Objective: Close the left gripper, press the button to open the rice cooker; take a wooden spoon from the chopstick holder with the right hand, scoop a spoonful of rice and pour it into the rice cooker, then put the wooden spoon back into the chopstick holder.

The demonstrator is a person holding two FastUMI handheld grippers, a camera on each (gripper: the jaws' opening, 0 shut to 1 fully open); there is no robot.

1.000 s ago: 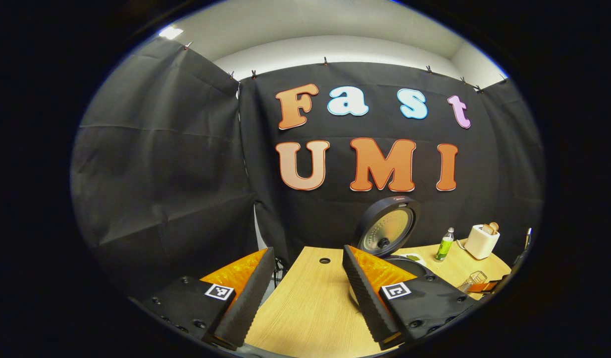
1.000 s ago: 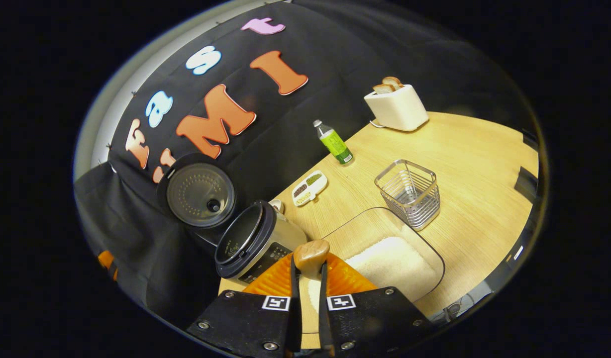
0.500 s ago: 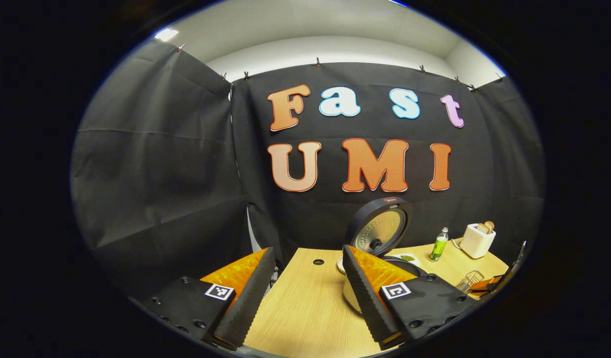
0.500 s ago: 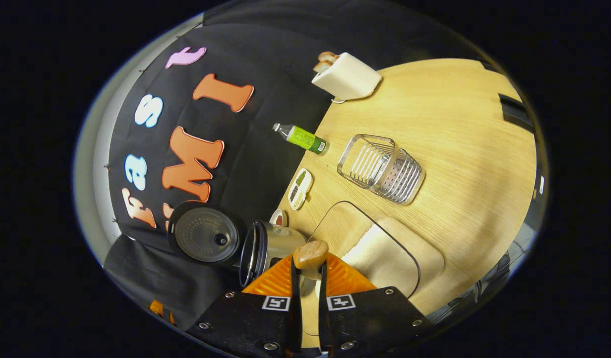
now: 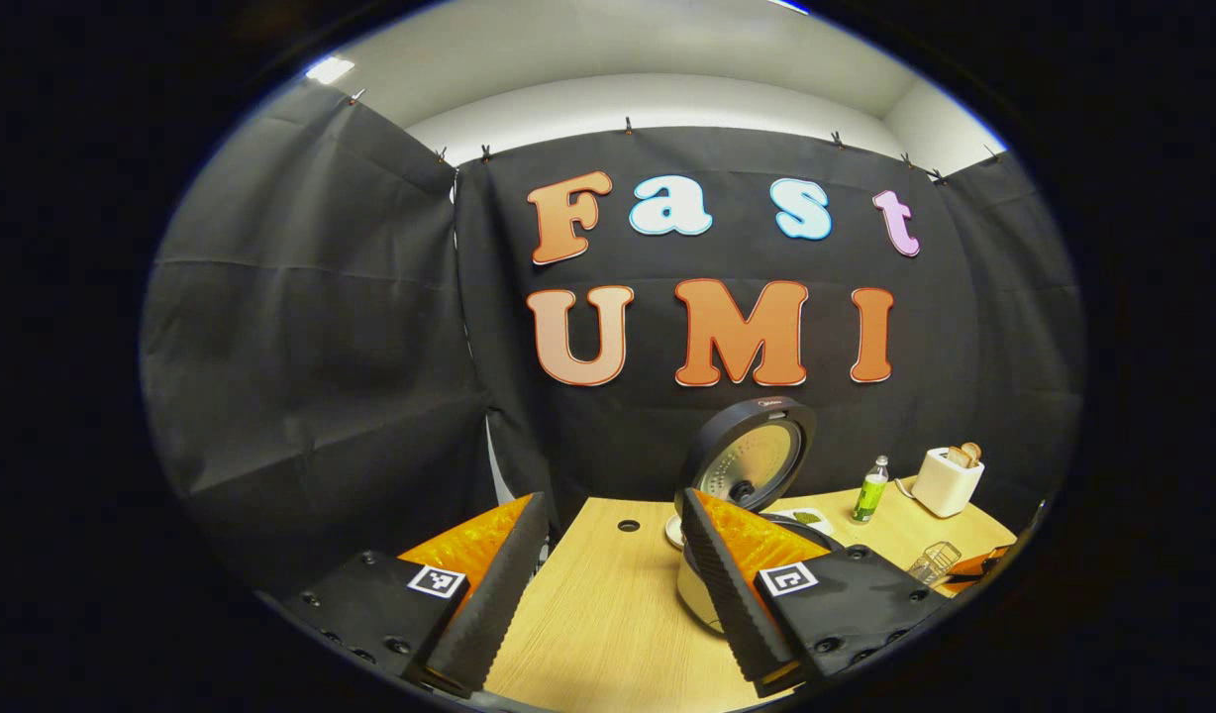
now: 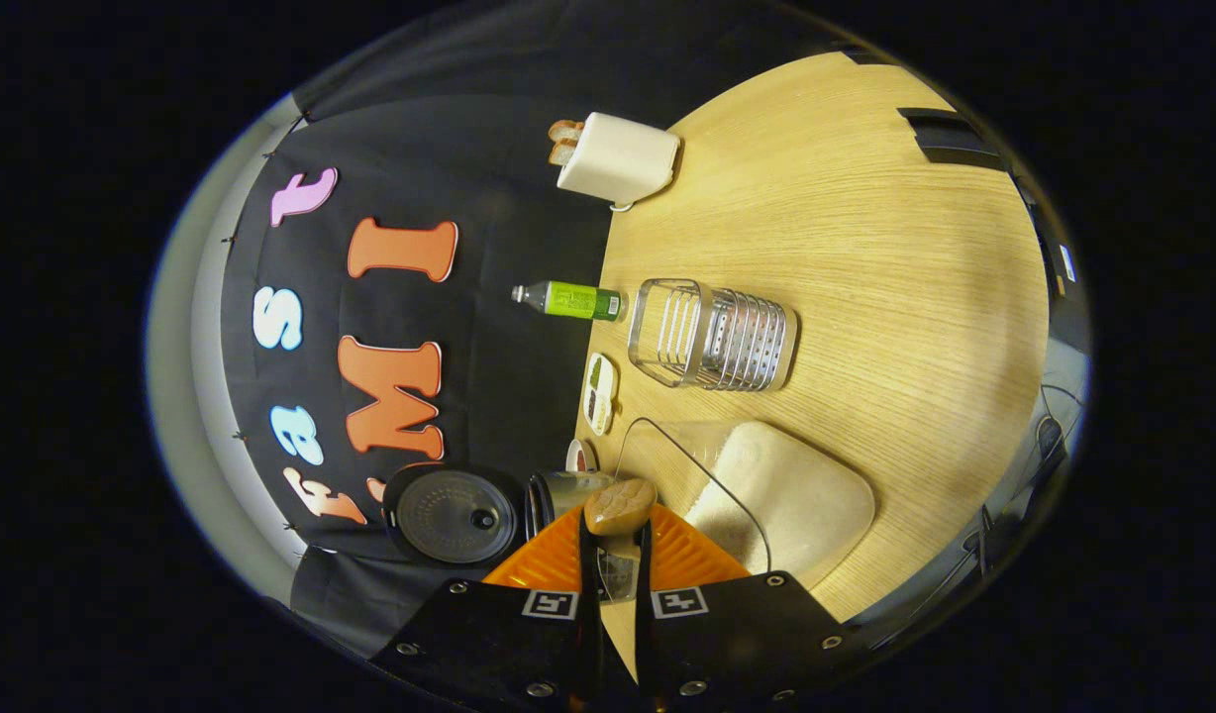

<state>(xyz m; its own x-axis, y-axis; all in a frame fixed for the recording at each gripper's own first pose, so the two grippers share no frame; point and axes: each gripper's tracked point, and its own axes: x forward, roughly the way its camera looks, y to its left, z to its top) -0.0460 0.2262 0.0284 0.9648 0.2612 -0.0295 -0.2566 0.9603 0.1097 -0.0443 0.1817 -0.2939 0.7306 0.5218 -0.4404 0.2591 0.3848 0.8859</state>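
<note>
Both right tongs (image 6: 608, 555) fingers clamp the wooden spoon (image 6: 619, 505), pointing forward; left tongs (image 5: 608, 584) gape, holding nothing.

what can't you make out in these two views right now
- Wooden spoon, right gripper view: only its rounded end shows; the right claw covers the rest.
- Rice cooker, left gripper view: the left claw's finger hides the pot.
- Small dish: its contents are too small to tell.
</note>
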